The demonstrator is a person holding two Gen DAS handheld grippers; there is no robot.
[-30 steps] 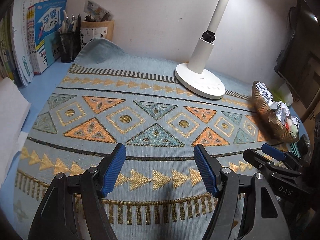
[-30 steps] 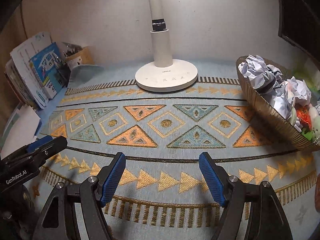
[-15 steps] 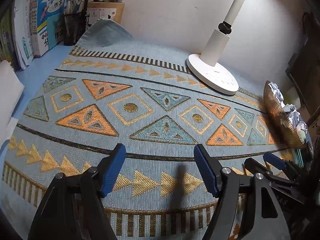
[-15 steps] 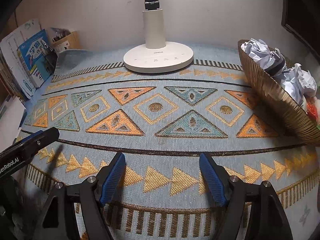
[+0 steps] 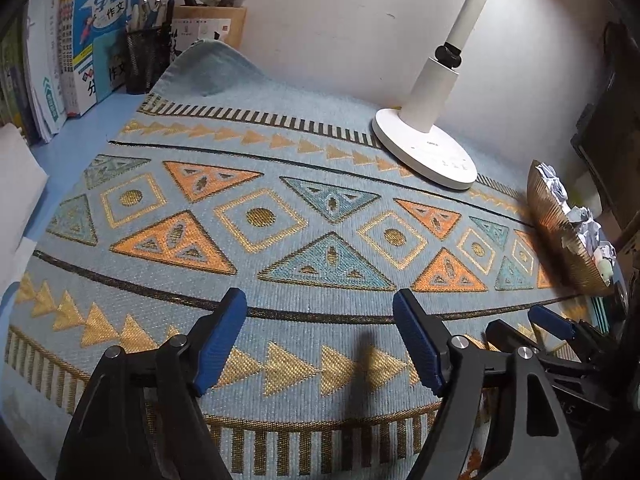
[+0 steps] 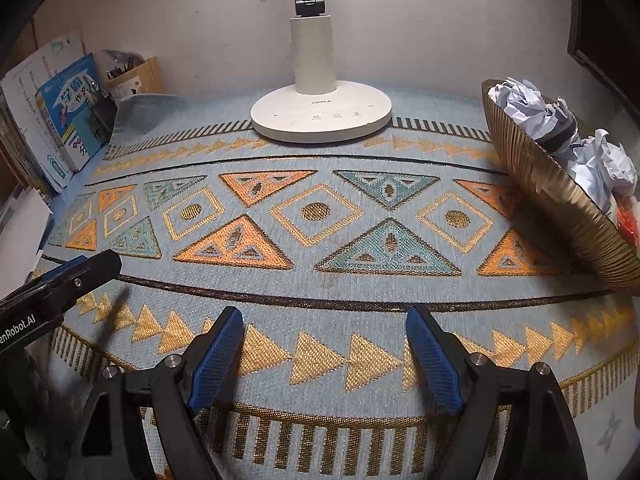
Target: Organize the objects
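Observation:
A blue woven mat (image 5: pixel 320 240) (image 6: pixel 320 280) with gold and orange triangles covers the desk. My left gripper (image 5: pixel 320 304) hovers low over its near edge, jaws opening, nothing between them. My right gripper (image 6: pixel 324 316) hangs over the same edge further right, jaws also opening and empty. Each shows in the other's view: the right gripper (image 5: pixel 548 320) at the left view's right side, the left gripper (image 6: pixel 76 268) at the right view's left side. A ribbed gold basket (image 6: pixel 560 216) (image 5: pixel 556 236) at the right holds crumpled paper balls (image 6: pixel 524 104) and small toys.
A white desk lamp (image 6: pixel 320 116) (image 5: pixel 428 148) stands on the mat at the back. Books (image 5: pixel 88 40), a black mesh pen cup (image 5: pixel 144 60) and a wooden box (image 5: pixel 208 24) line the back left. The mat's far left corner (image 5: pixel 208 64) curls up. White paper (image 5: pixel 16 184) lies left.
Both grippers' jaws have spread a little wider. Both views have tipped slightly, so the lamp and basket sit differently in frame.

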